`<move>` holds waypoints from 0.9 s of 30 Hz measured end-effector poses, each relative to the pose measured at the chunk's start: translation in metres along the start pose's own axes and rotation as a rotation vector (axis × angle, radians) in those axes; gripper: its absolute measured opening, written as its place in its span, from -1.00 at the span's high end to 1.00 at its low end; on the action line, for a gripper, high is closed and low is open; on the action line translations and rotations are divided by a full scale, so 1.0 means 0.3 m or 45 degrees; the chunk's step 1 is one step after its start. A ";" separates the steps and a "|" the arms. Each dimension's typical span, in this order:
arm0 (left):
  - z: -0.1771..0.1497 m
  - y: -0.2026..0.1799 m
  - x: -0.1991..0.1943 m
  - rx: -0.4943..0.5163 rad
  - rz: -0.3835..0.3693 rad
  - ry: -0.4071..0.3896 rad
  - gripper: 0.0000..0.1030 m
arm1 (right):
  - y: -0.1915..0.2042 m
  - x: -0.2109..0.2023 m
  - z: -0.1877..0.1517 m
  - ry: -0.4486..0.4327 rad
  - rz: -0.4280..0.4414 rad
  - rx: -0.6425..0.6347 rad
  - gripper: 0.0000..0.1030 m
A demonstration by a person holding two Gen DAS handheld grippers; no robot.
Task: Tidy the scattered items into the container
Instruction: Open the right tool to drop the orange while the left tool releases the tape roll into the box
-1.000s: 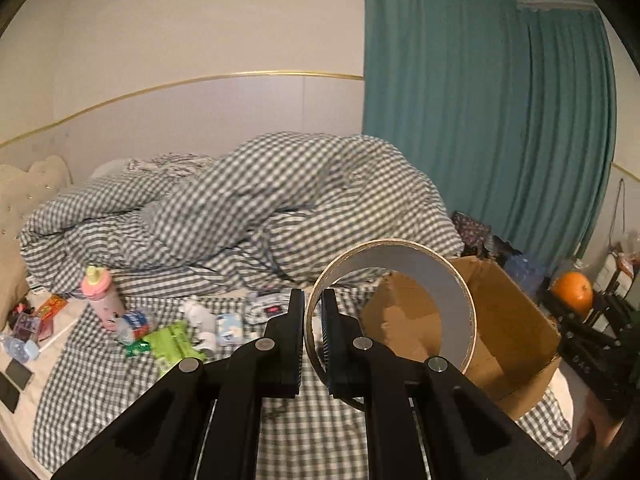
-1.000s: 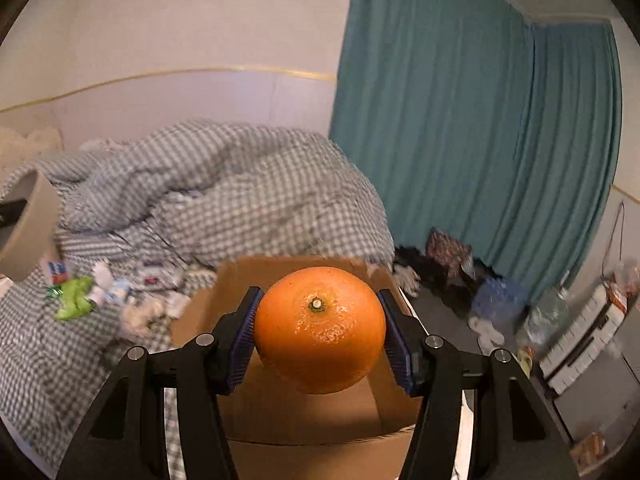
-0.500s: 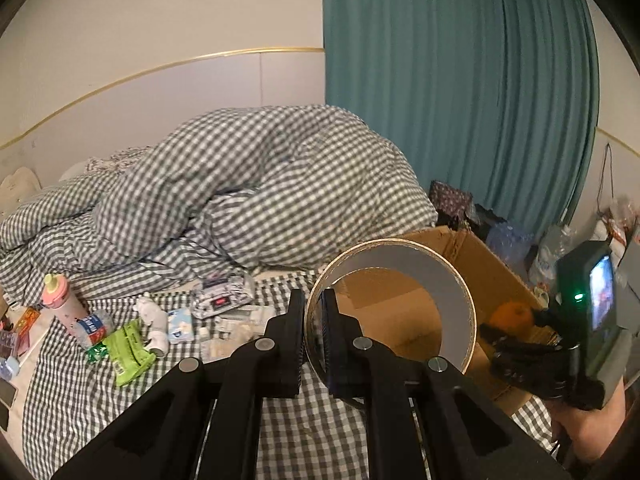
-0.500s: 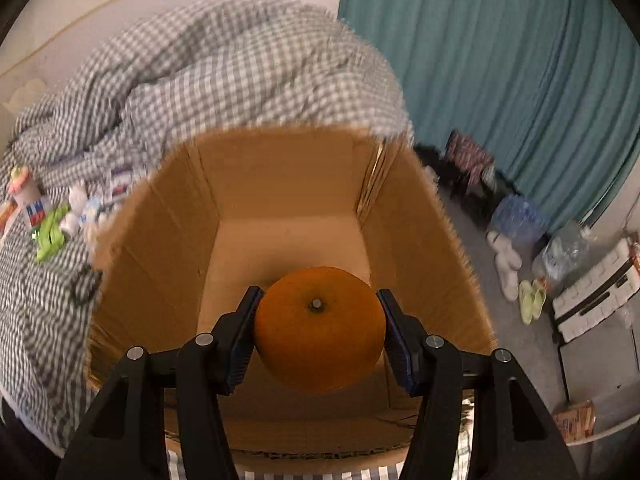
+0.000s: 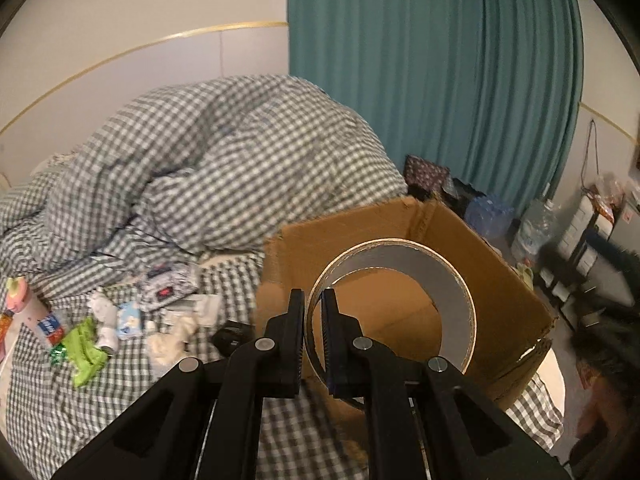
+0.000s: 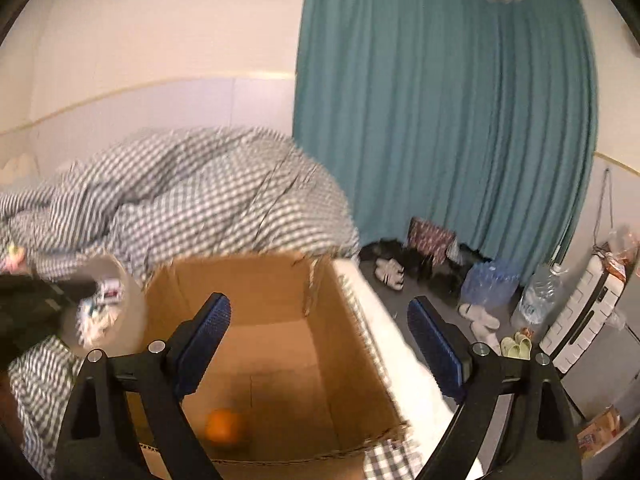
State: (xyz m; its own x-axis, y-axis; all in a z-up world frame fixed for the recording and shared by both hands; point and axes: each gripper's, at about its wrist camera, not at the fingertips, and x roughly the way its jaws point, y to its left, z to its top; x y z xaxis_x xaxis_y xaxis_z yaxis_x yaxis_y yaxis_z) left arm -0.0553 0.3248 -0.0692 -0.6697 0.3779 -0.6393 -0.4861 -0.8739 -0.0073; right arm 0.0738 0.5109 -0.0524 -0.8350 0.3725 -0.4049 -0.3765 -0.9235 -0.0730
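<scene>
My left gripper is shut on the wall of a large tape roll and holds it over the near edge of the open cardboard box. My right gripper is open and empty above the same box. An orange lies on the box floor. The tape roll shows blurred at the left of the right wrist view. Scattered items lie on the checked bed: a green packet, a pink-capped bottle, a small white bottle, a patterned pouch.
A bunched checked duvet rises behind the items. A teal curtain hangs behind the box. Slippers, a pack of water bottles and a white suitcase sit on the floor to the right.
My right gripper opened and let the orange go; it now lies on the box floor, and the gripper lifted. My left gripper carried the tape roll rightward to the box.
</scene>
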 end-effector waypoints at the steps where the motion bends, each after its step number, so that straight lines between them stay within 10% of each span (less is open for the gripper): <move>1: -0.003 -0.012 0.014 0.003 -0.010 0.012 0.85 | -0.015 -0.015 0.003 -0.015 -0.008 0.008 -0.77; 12: -0.045 -0.152 0.220 0.015 -0.160 0.300 0.70 | -0.111 -0.084 -0.006 -0.061 -0.050 0.060 -0.81; 17: -0.040 -0.155 0.217 -0.003 -0.127 0.288 -0.70 | -0.114 -0.099 -0.004 -0.084 -0.053 0.073 -0.81; 27: 0.006 -0.096 0.116 -0.018 -0.116 0.182 -0.76 | -0.061 -0.140 0.024 -0.128 -0.047 0.068 -0.82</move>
State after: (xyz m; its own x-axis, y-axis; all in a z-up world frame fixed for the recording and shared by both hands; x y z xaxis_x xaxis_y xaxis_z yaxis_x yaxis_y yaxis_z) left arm -0.0657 0.3636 -0.0897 -0.5361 0.4090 -0.7385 -0.5325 -0.8427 -0.0802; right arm 0.1129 0.5129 -0.0275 -0.8551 0.4159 -0.3095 -0.4264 -0.9038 -0.0365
